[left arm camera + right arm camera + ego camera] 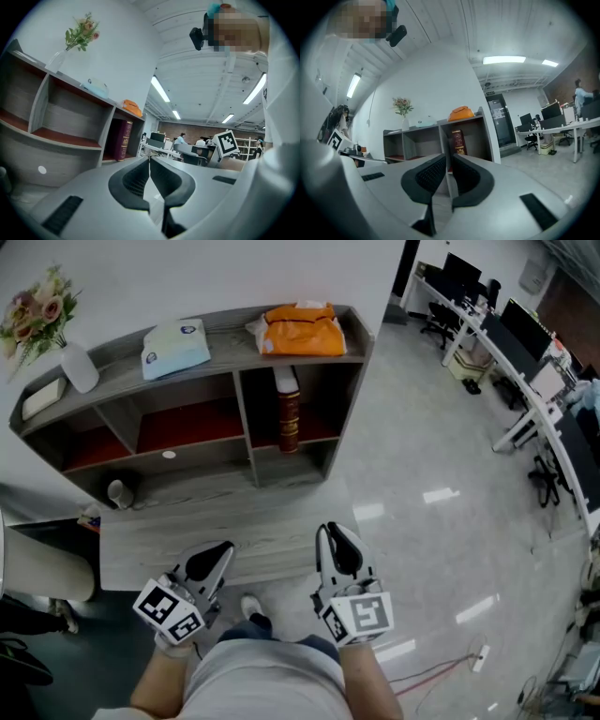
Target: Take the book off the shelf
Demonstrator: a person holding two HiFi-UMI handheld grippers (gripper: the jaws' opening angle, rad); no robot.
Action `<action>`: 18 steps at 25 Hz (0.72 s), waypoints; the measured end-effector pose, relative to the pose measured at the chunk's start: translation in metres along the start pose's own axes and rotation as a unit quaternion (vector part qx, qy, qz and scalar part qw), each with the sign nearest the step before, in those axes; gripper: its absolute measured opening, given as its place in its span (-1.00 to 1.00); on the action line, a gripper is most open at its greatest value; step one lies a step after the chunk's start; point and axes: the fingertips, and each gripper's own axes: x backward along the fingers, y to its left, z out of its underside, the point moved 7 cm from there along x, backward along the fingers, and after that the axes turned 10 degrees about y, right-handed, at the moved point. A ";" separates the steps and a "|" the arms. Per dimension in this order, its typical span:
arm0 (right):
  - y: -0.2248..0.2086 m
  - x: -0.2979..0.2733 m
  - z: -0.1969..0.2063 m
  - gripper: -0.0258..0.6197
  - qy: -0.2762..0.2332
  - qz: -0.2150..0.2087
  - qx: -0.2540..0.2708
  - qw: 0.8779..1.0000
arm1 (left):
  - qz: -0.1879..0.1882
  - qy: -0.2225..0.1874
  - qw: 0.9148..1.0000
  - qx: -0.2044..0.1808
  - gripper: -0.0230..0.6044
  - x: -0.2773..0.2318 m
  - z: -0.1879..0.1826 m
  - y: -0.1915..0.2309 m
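A dark red book [288,414] stands upright in the right-hand compartment of a grey shelf unit [216,371], under the top board. The book [123,139] also shows in the left gripper view, and the book [458,140] shows in the right gripper view. Both grippers hang low in front of the person, well short of the shelf. My left gripper [216,562] is shut with nothing between its fingers, its tips meeting in the left gripper [149,159] view. My right gripper [338,542] is likewise shut and empty, and the right gripper [448,157] points toward the book.
On the shelf top lie an orange bag [302,331], a light-blue pack [175,345] and a vase of flowers [77,367]. A white cup [119,493] sits on the lowest level. A low grey platform [178,535] lies before the shelf. Desks and chairs [511,371] line the right.
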 end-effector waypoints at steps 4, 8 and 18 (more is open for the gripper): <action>0.010 -0.042 -0.014 -0.80 -0.006 0.018 0.014 1.000 | 0.001 -0.005 1.000 0.002 -0.87 0.010 -0.009 0.044; 0.013 -0.078 -0.025 -0.80 -0.013 0.042 0.031 0.999 | -0.002 -0.008 1.000 0.001 -0.87 0.020 -0.013 0.083; 0.001 -0.153 -0.026 -0.36 0.003 0.067 0.045 0.997 | -0.041 -0.013 0.999 0.011 -0.87 0.045 -0.014 0.126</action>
